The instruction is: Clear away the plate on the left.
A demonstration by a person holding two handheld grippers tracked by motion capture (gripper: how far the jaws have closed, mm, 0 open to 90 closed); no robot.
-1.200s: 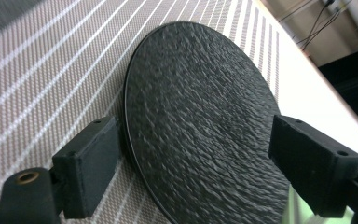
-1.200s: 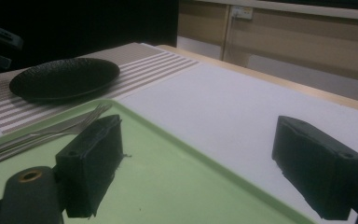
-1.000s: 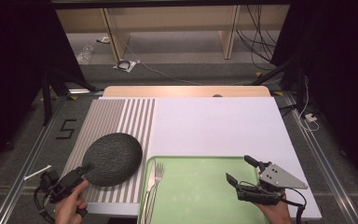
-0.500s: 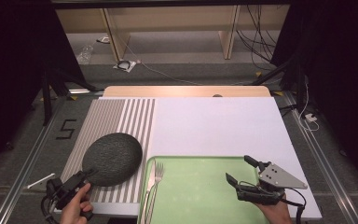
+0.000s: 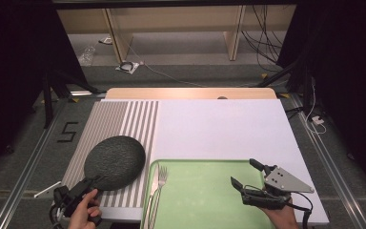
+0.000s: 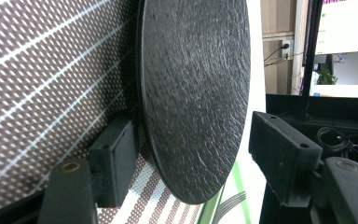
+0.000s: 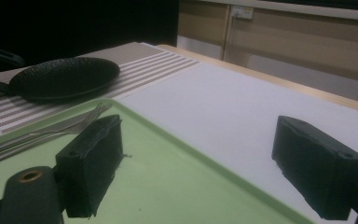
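Since a second ago I've drawn the left gripper (image 5: 91, 182) back toward me, jaws now spread astride the plate (image 5: 115, 161) rim without pinching it, so it's released on the mat (image 5: 119, 119); plate round, no long axis, face up, just ahead.

High view looks down; both gripper views — close, low — share the plate (image 5: 115, 162).
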